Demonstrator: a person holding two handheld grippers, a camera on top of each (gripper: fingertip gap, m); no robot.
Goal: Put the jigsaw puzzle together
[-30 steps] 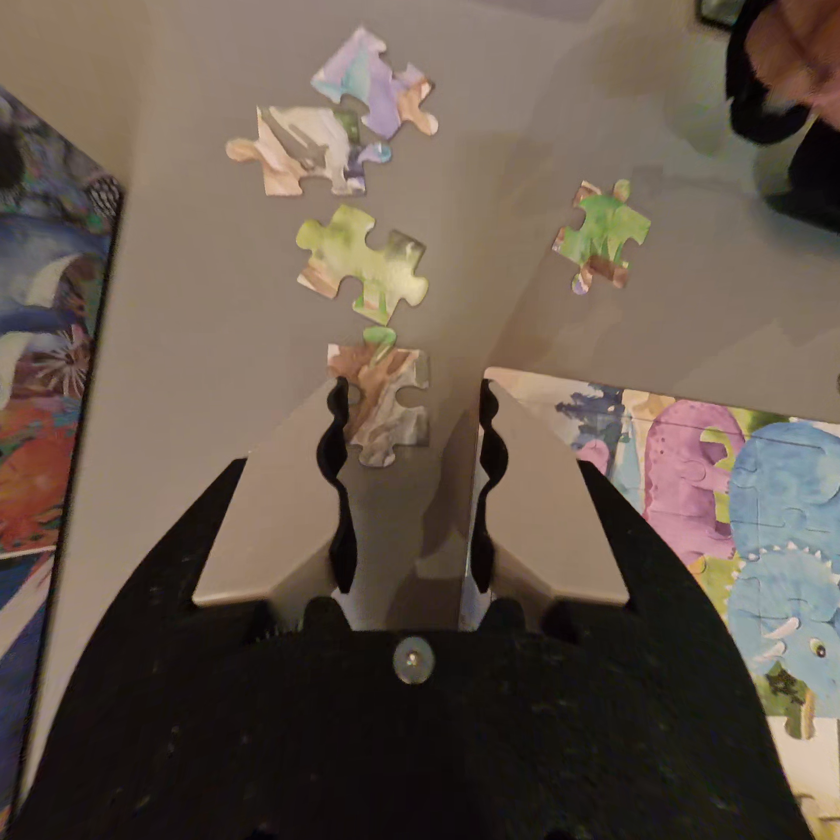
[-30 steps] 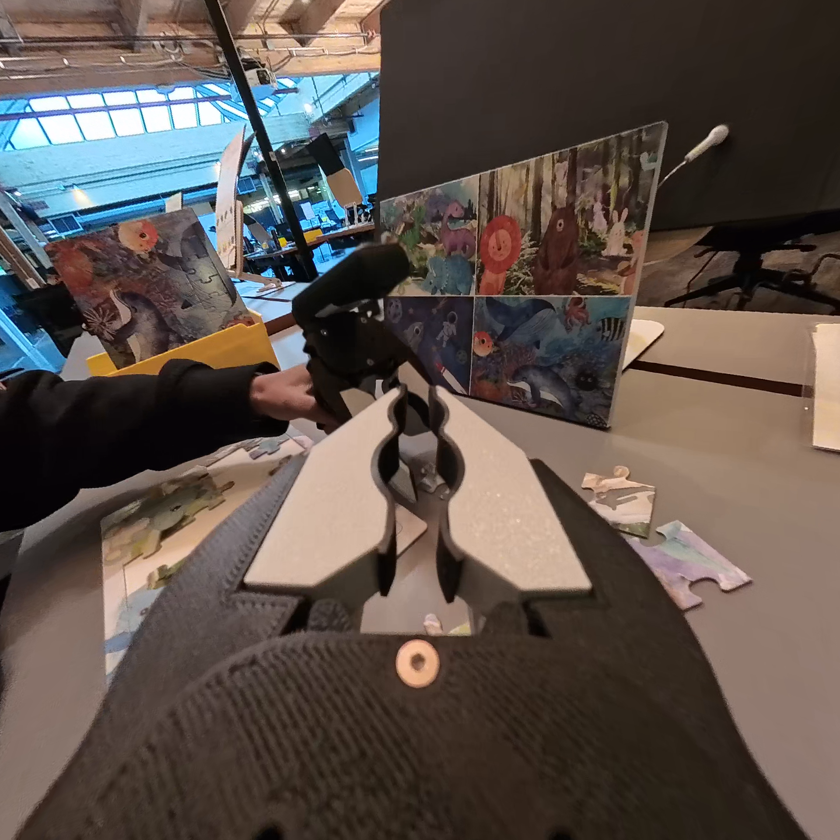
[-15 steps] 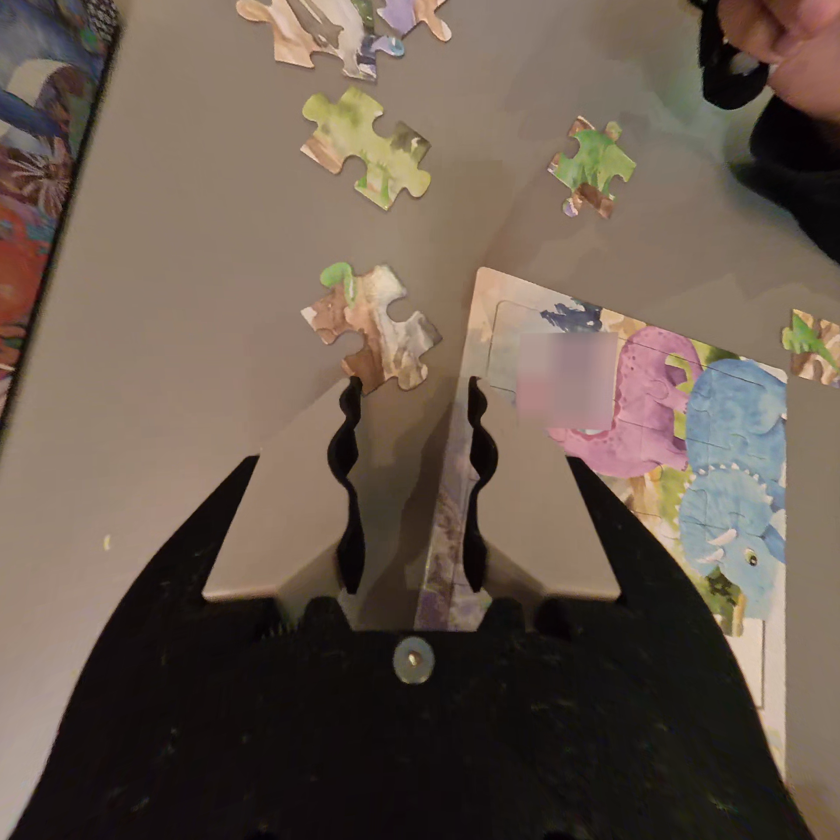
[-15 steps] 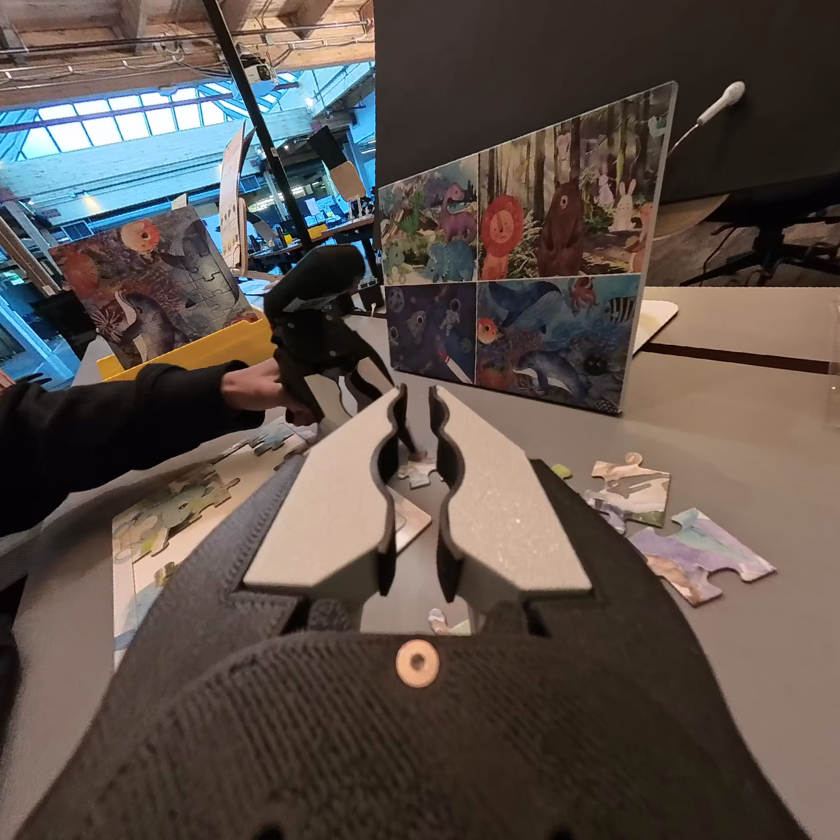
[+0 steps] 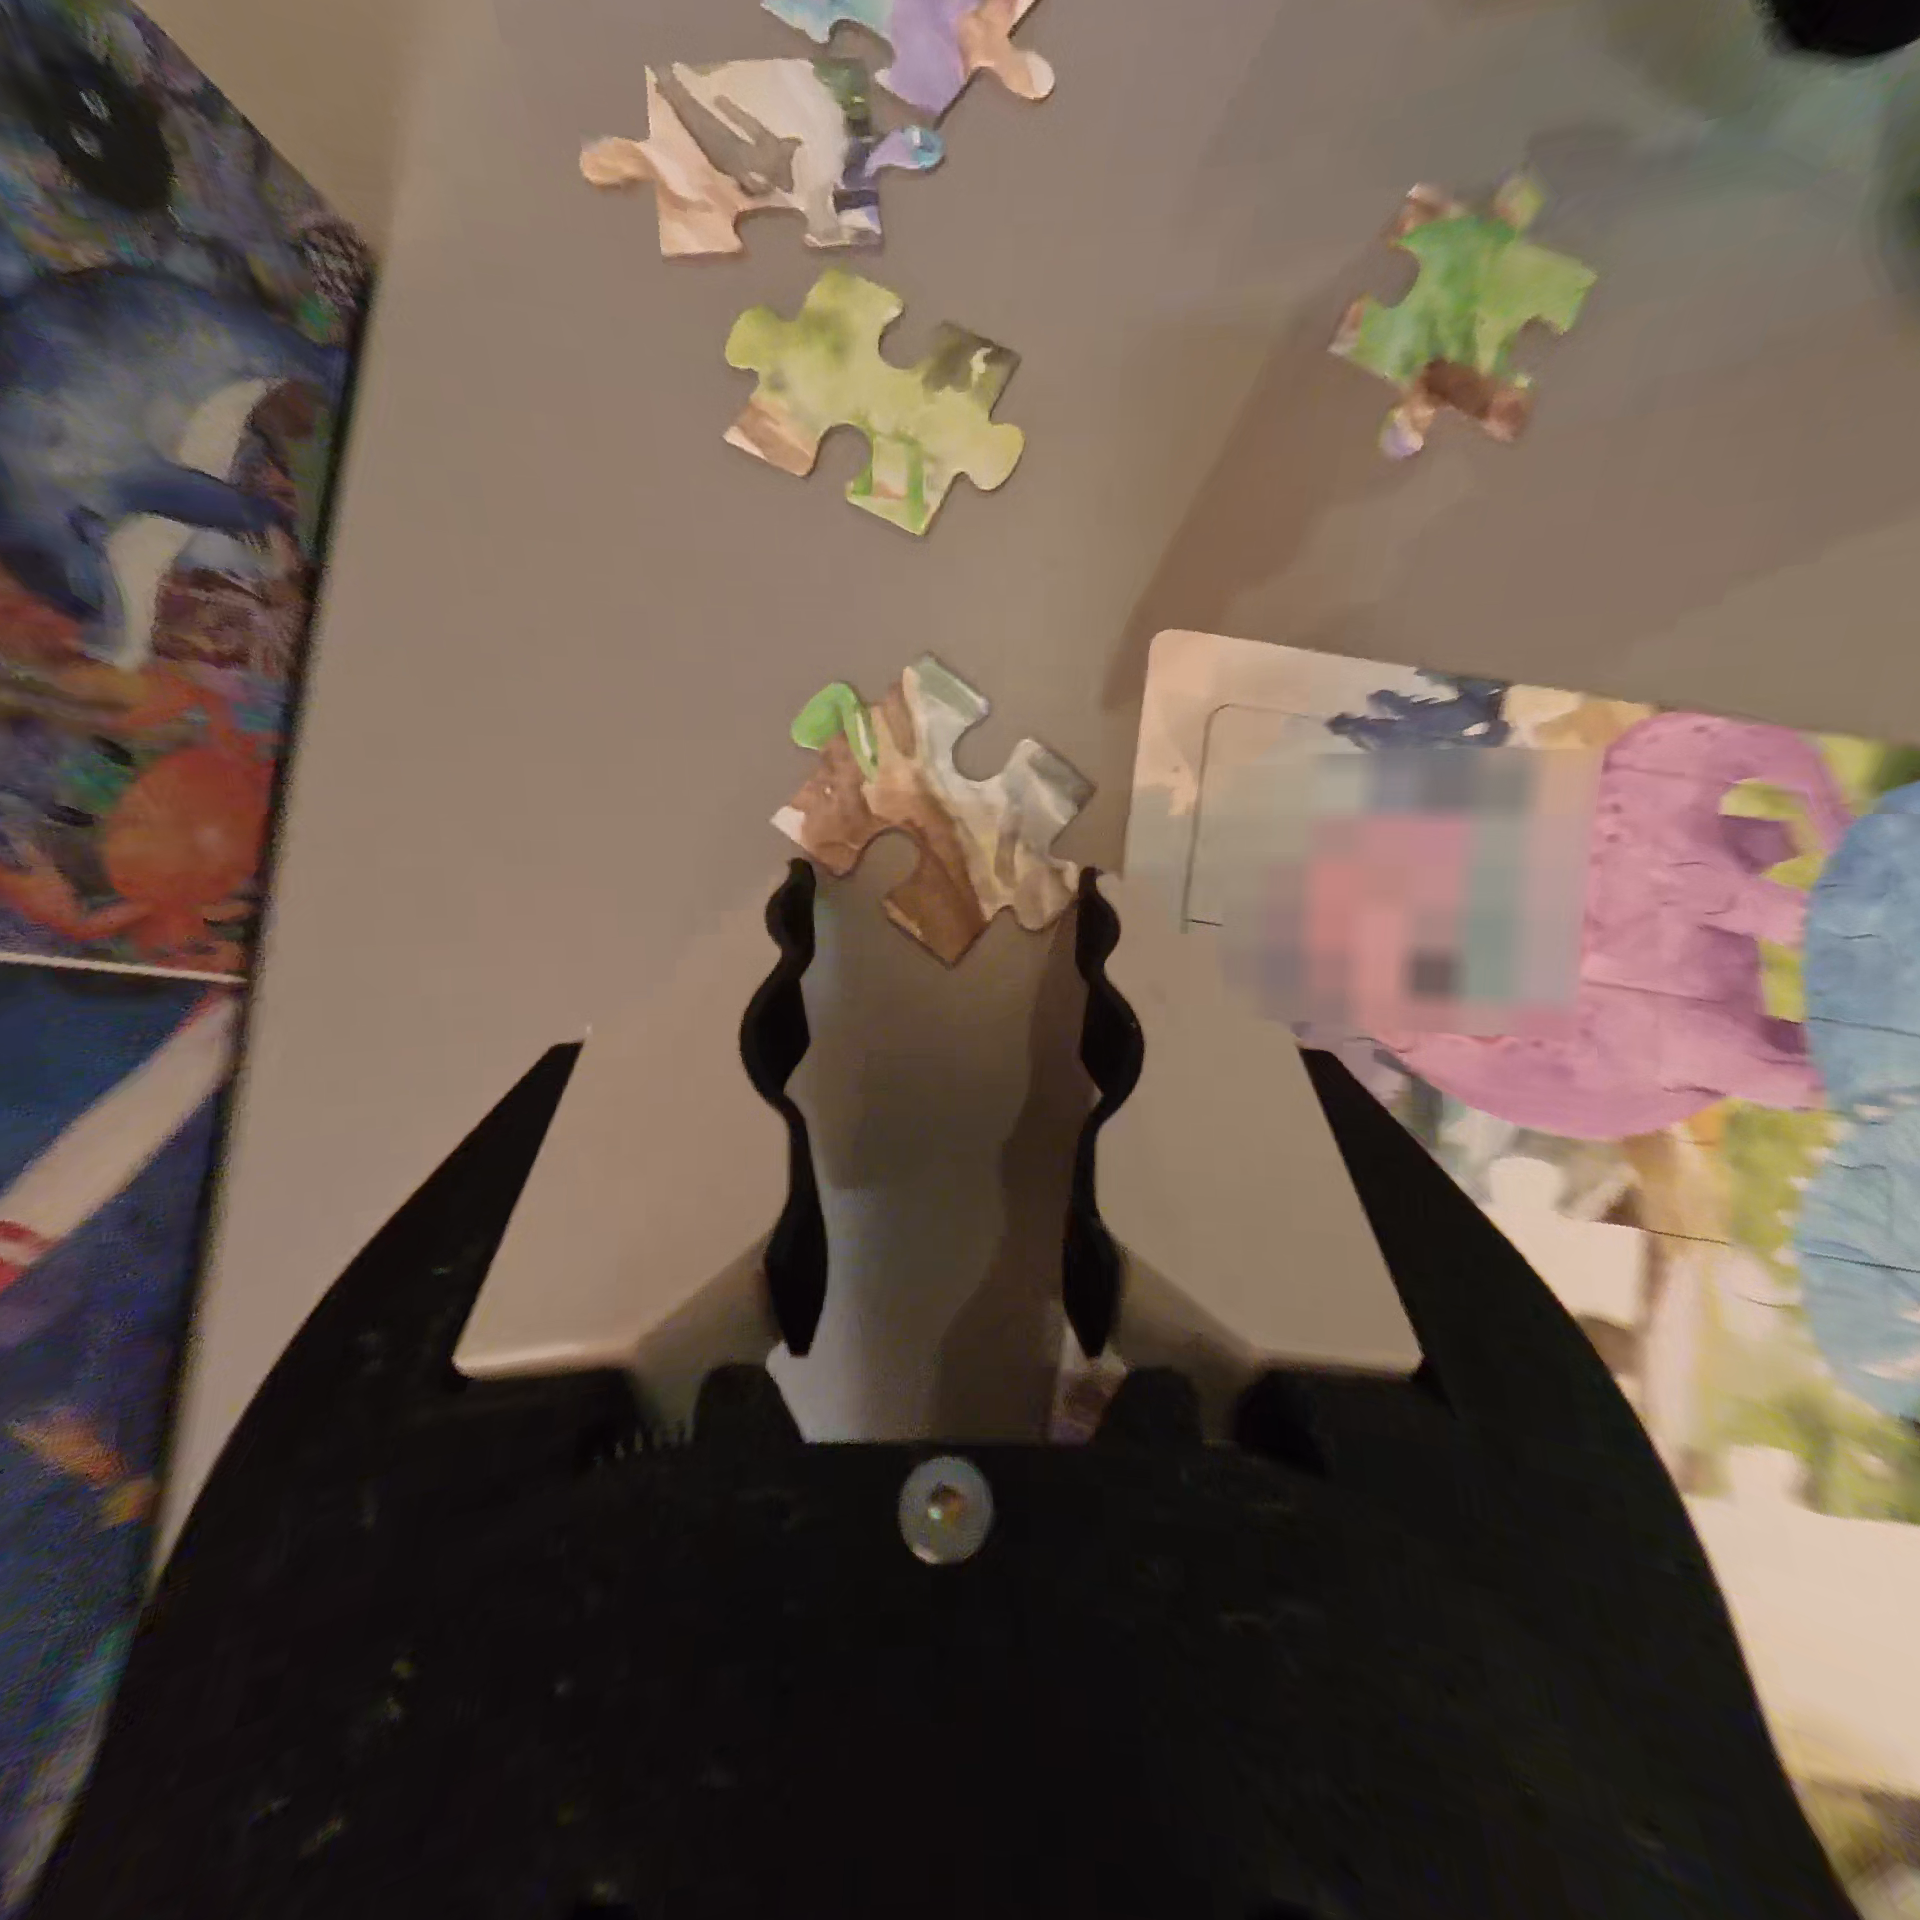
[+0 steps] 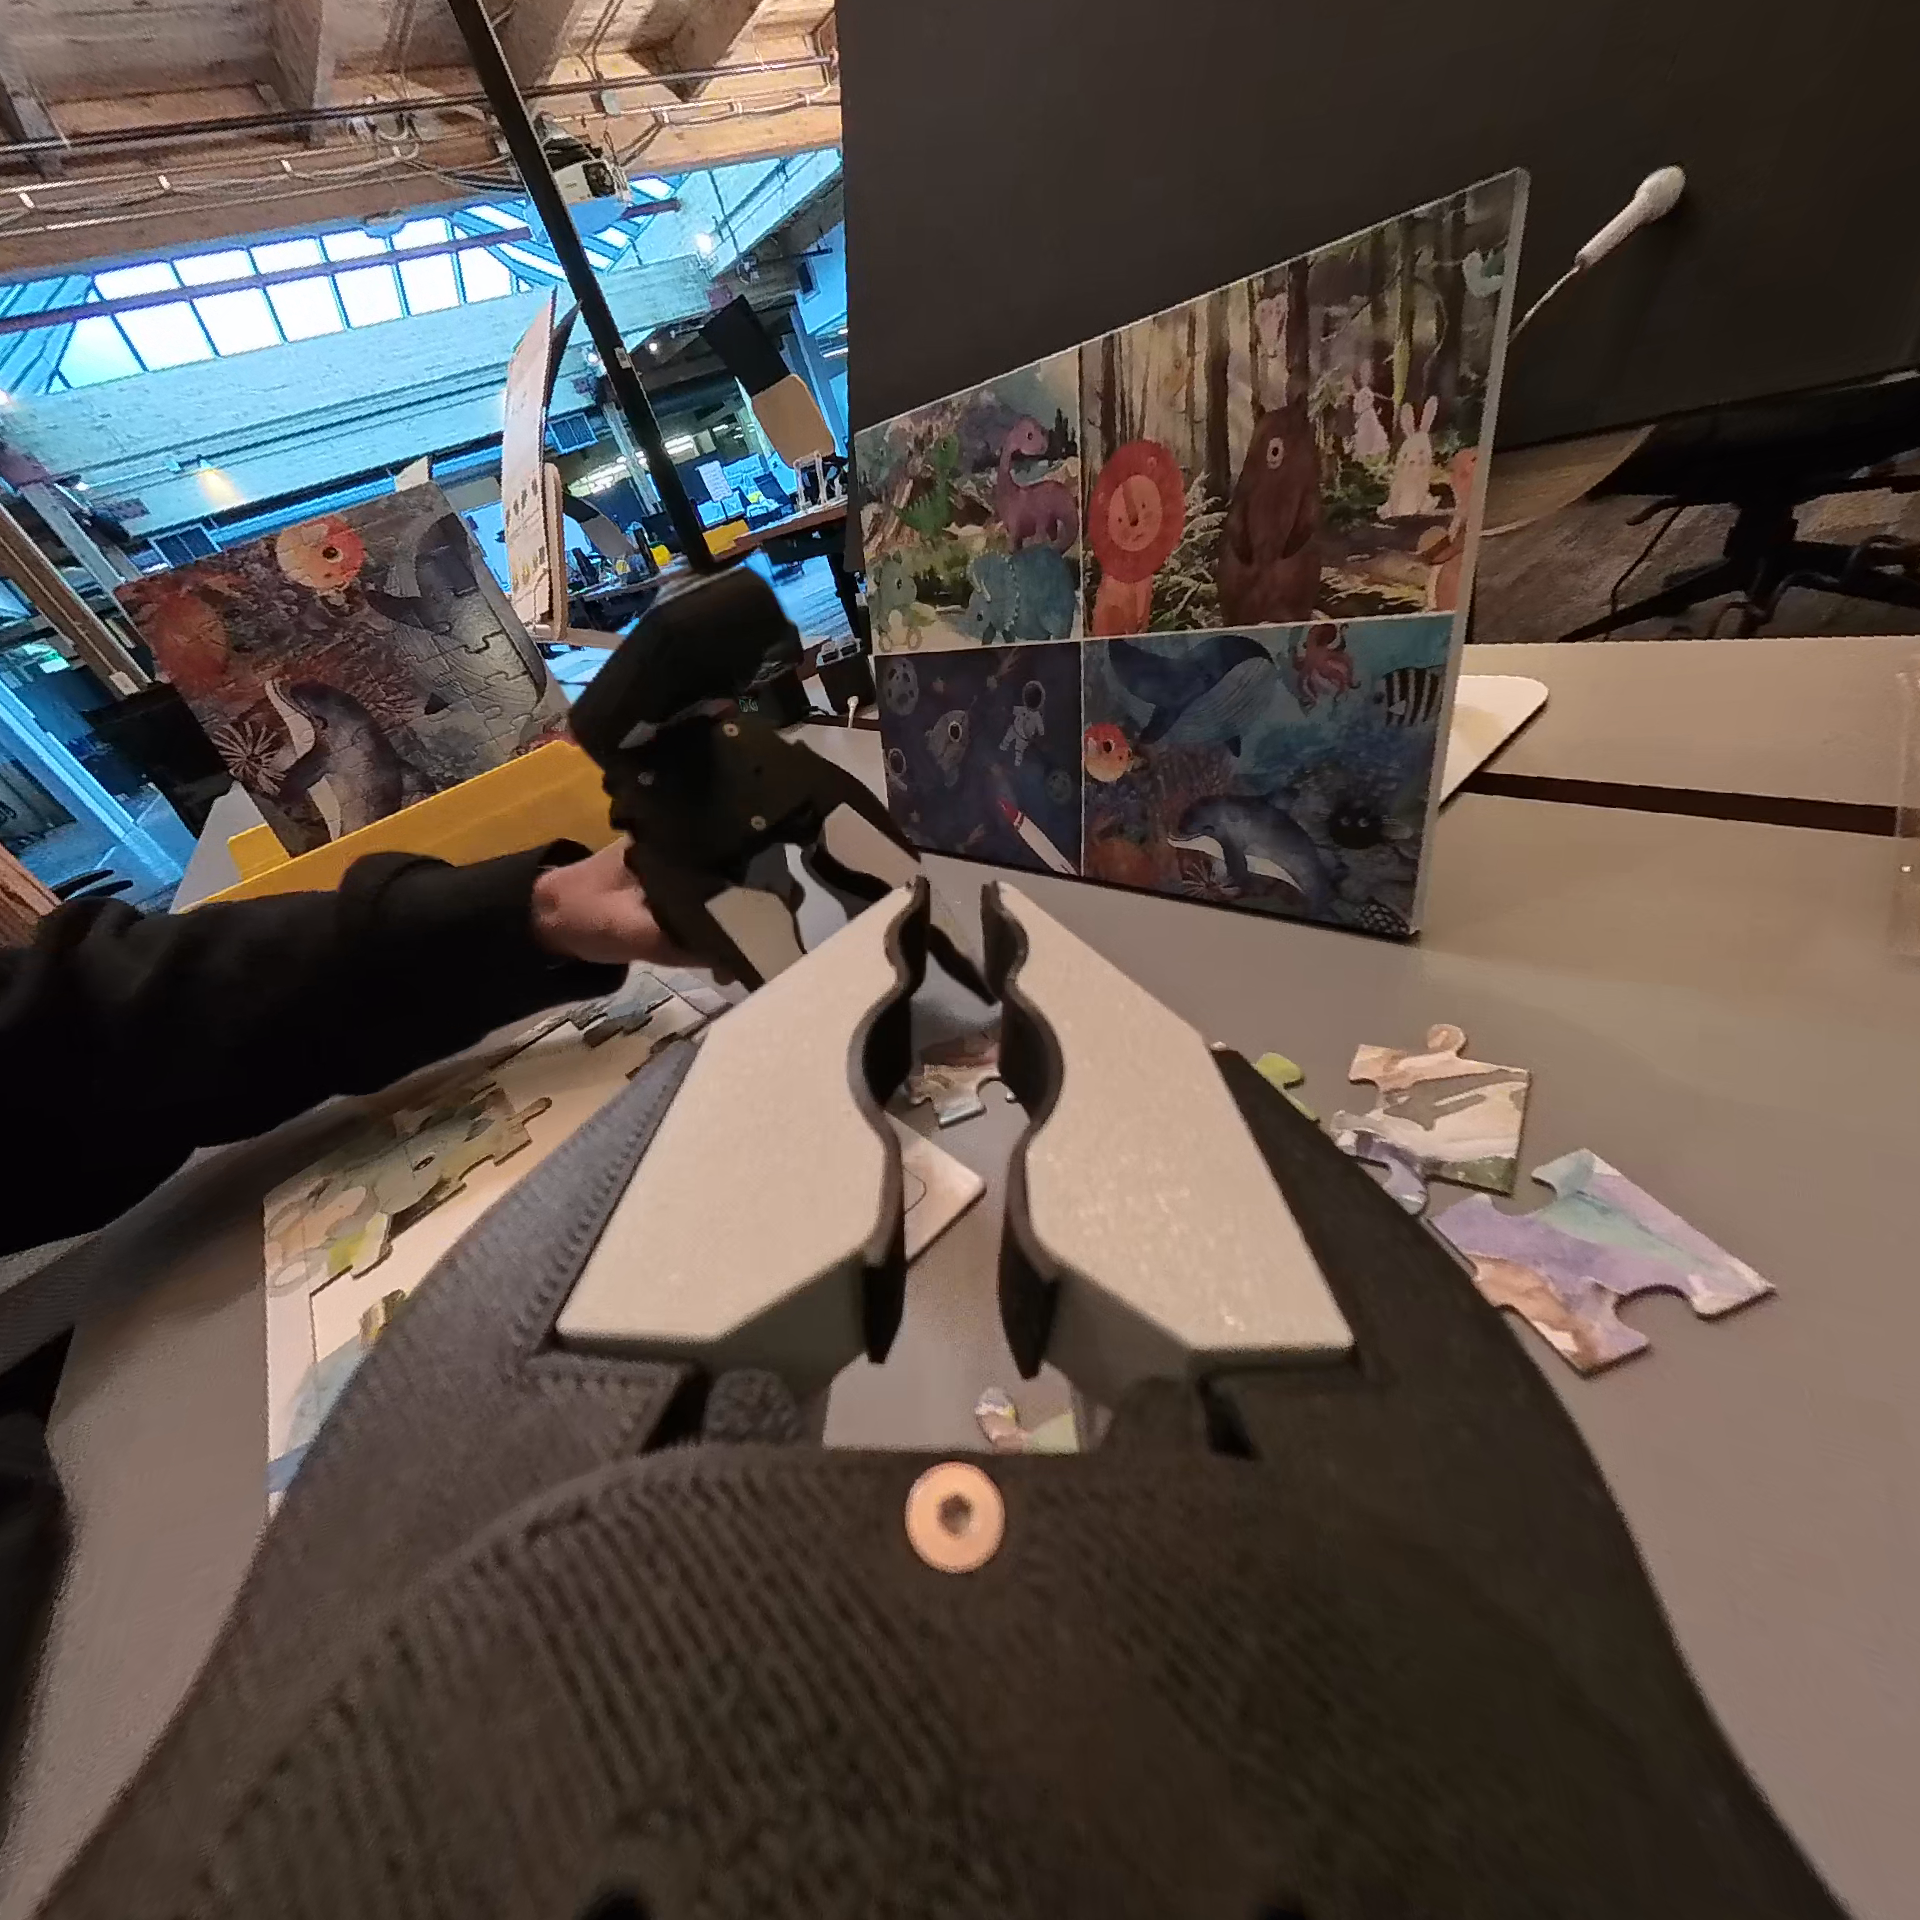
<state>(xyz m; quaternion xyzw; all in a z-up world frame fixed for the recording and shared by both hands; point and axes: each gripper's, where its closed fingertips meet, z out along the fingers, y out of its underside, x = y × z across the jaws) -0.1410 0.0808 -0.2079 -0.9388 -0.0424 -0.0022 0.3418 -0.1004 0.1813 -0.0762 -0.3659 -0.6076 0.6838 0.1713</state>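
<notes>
The puzzle board [image 5: 1558,1039] lies at the right in the left wrist view, with purple and blue dinosaurs fitted in; it also shows in the right wrist view [image 6: 436,1174]. A brown-grey piece [image 5: 935,810] lies flat on the grey table beside the board's corner. My left gripper [image 5: 940,883] is open and empty, its fingertips either side of that piece's near edge. Beyond lie a yellow-green piece [image 5: 883,400], a green piece [image 5: 1455,312], a white-tan piece [image 5: 758,166] and a purple piece [image 5: 925,52]. My right gripper [image 6: 954,906] is slightly open, empty, above the table.
A box with the reference pictures [image 6: 1174,665] stands upright behind the pieces and fills the left edge of the left wrist view [image 5: 125,623]. A yellow bin [image 6: 416,831] with another puzzle picture stands at the back left. A black-sleeved arm [image 6: 260,997] holds the left gripper [image 6: 727,821]. About 15 centimeters separates my left fingertips from my right. Between my left fingertips and the yellow-green piece [image 5: 883,400] there is roughly 10 centimeters.
The brown-grey piece has turned and shifted toward the board's corner. My left gripper drew back from it, then came up to it again. The right gripper has barely moved.
</notes>
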